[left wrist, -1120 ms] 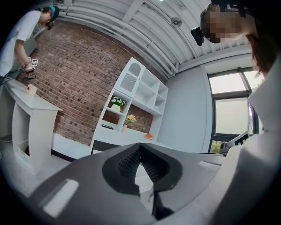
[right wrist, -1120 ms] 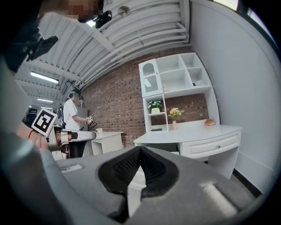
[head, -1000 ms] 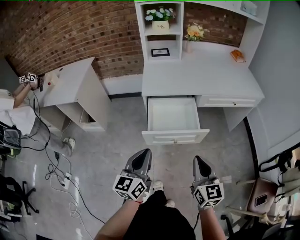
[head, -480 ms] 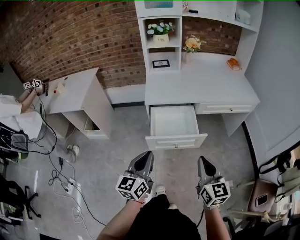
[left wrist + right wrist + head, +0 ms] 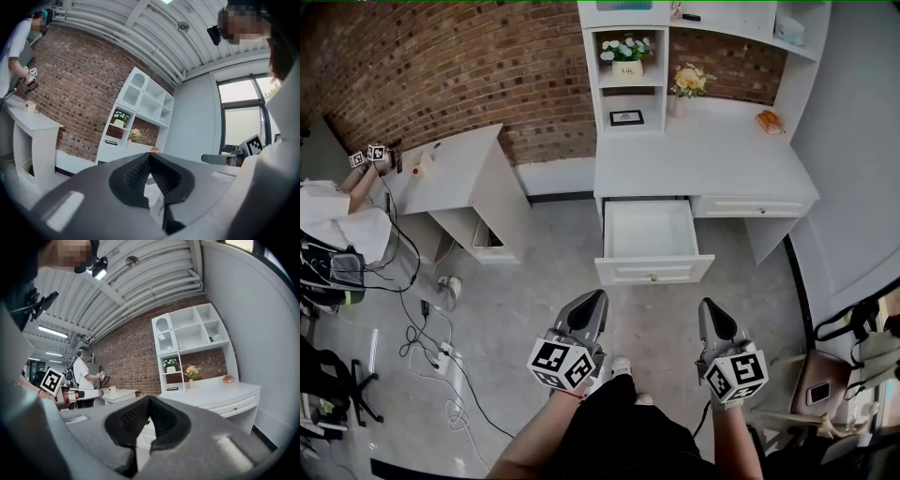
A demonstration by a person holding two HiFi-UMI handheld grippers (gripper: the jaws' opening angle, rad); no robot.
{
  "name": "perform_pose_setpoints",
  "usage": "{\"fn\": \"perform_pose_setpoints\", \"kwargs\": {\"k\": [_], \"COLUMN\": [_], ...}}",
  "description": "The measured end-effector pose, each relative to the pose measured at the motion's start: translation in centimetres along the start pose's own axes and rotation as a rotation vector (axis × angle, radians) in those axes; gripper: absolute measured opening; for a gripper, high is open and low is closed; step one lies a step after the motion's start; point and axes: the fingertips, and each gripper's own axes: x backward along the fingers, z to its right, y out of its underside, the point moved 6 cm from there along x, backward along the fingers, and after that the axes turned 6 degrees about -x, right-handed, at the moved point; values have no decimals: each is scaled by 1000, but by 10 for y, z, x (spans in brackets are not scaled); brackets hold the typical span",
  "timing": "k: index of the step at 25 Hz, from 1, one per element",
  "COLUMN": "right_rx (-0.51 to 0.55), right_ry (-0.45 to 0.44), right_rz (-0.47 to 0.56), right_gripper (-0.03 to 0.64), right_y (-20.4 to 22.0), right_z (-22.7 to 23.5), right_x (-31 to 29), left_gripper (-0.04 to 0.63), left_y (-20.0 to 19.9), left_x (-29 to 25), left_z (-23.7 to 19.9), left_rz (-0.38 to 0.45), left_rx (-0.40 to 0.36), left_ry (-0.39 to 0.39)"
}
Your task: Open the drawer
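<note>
The white desk (image 5: 703,155) has its left drawer (image 5: 652,234) pulled out, its inside bare and its front panel facing me. Both grippers hang well short of it, above the floor near my body, pointing toward the desk. My left gripper (image 5: 598,296) is shut with nothing between its fingers; in the left gripper view its jaws (image 5: 149,157) meet at a point. My right gripper (image 5: 709,306) is shut and empty too, its jaws (image 5: 150,399) closed together. The open drawer is mostly hidden behind the jaws in both gripper views.
A second drawer (image 5: 753,206) at the desk's right stays closed. A white side cabinet (image 5: 455,169) stands at the left, with another person (image 5: 337,225) beside it. Cables (image 5: 422,347) trail on the floor at the left. A chair (image 5: 820,394) stands at the right.
Both grippers have lifted a little and stay shut. The head view has drifted slightly. The drawer stays pulled out as before.
</note>
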Motion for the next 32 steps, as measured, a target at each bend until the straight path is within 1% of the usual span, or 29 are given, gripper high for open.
{"fn": "perform_pose_setpoints", "kwargs": {"k": [3, 6, 12, 20, 25, 32], "right_rx": [-4, -9, 2, 9, -4, -9], "right_ry": [-2, -7, -21, -42, -45, -37], "right_rz": [13, 20, 26, 37, 28, 25], "right_gripper": [2, 2, 2, 2, 2, 2], "right_y": [-5, -7, -9, -13, -5, -8], "right_z": [-2, -3, -7, -14, -15, -8], "right_x": [4, 9, 17, 27, 31, 31], "left_gripper": [3, 2, 2, 2, 2, 2], "left_y": [-4, -6, -5, -7, -4, -2], "left_x": [3, 9, 19, 29, 33, 28], "left_z": [2, 1, 5, 16, 19, 17], "left_rz": [-1, 3, 28, 34, 25, 16], "left_rx": [-26, -34, -22, -31, -35, -30], "left_ry": [3, -8, -39, -42, -43, -56]}}
